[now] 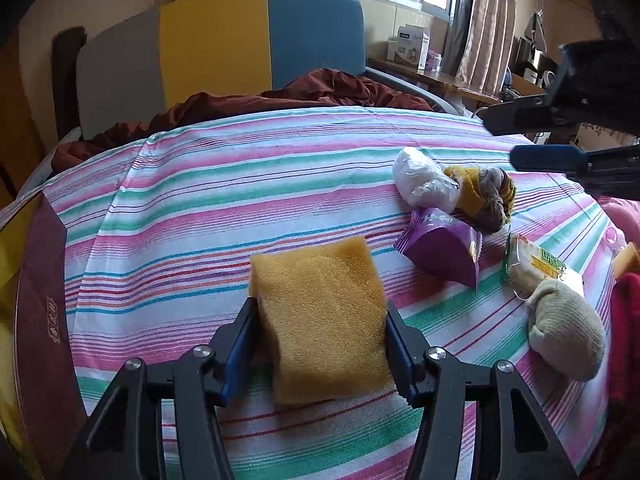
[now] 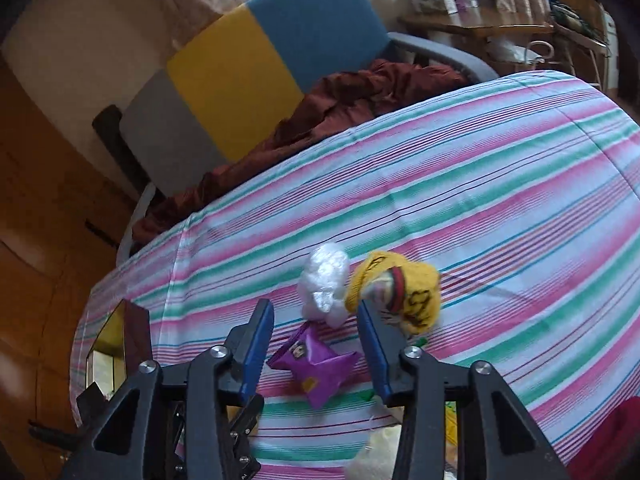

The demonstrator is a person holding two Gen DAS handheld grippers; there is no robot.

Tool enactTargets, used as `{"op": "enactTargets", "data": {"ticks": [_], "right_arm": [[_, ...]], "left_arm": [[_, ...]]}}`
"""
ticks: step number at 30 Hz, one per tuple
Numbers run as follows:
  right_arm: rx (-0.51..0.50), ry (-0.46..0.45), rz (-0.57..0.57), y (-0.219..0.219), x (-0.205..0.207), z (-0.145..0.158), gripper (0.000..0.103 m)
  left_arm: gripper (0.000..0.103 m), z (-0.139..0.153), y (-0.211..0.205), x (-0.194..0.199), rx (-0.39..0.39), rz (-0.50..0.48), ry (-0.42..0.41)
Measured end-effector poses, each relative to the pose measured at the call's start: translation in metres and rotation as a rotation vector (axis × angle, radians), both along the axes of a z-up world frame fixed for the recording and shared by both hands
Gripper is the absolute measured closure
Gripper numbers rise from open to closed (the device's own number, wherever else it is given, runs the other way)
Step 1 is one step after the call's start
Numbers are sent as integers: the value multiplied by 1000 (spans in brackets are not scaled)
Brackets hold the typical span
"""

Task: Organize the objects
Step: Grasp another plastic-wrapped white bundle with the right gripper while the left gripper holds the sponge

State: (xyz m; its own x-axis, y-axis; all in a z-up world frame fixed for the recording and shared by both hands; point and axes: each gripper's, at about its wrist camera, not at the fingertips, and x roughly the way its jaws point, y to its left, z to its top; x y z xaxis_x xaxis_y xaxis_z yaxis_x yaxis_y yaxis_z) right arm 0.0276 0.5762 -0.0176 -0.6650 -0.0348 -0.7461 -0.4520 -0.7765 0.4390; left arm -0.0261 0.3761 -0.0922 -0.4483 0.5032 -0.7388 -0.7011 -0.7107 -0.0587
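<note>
My left gripper (image 1: 320, 308) is shut on a yellow sponge (image 1: 324, 316) held over the striped sheet (image 1: 200, 208). To its right lie a white plastic bag (image 1: 424, 182), a yellow-and-brown rolled sock (image 1: 486, 196), a purple packet (image 1: 442, 246), a snack wrapper (image 1: 536, 266) and a beige sock ball (image 1: 566, 330). My right gripper (image 2: 316, 312) is open and empty above the purple packet (image 2: 316, 368), near the white bag (image 2: 326, 282) and yellow sock (image 2: 396, 288). It shows at the right edge of the left wrist view (image 1: 520, 140).
A dark red box (image 1: 44, 300) with a gold inside stands at the left edge of the bed; it also shows in the right wrist view (image 2: 116, 344). A maroon blanket (image 1: 280, 100) lies against the grey, yellow and blue headboard (image 1: 224, 48). Red cloth (image 1: 628, 344) is at the right.
</note>
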Motion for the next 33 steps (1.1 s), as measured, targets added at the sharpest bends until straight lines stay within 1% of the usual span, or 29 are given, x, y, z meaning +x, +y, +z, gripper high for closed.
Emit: {"op": "enactTargets", "data": {"ticks": [2,5,7,8,10,11,12,14,18,21,25,26,27,30,33], "right_arm": [[-22,-19,50,-6,-18,-6,66],[-34,-64,87,-8,-46,-20,66],[29,-112,52,-4,-55,-33,66],[37,-127,29,2,-54,-40,65],[-5,-174,-40,20,-49,-52,64],[-35,-153,-76,30,-43,-52,64],[-42,-132,-108,36,-39,-49,62],[-11,-111,-129,39,-35,-43,59],[16,-144,-55,28,-47,-47,56],[93,-193,-6,15,-59,-52,56],[168,-233,21,9,-70,-58,56],[188,-238,30,8,-71,-59,59],[215,-255,38,6,-73,-61,67],[256,-296,65,2,-77,-68,67],[264,-302,66,2,-77,-68,68]], "left_arm": [[44,0,0,0,6,-1,-4],[44,0,-1,-1,10,-2,-8],[43,0,-1,-1,14,-3,-11],[43,0,-2,-2,17,-3,-14],[43,0,-2,-2,21,-4,-18],[43,0,-2,-2,22,-4,-18],[43,0,-2,-2,22,-4,-18],[43,0,-2,-3,24,-4,-21],[43,0,-1,-2,27,-5,-24],[43,0,-1,-2,29,-5,-25],[43,0,-1,-2,28,-6,-25],[42,0,-1,-2,28,-6,-25],[42,0,-1,-2,28,-6,-25],[42,0,0,-2,25,-6,-22],[43,0,0,-2,25,-5,-22]]}}
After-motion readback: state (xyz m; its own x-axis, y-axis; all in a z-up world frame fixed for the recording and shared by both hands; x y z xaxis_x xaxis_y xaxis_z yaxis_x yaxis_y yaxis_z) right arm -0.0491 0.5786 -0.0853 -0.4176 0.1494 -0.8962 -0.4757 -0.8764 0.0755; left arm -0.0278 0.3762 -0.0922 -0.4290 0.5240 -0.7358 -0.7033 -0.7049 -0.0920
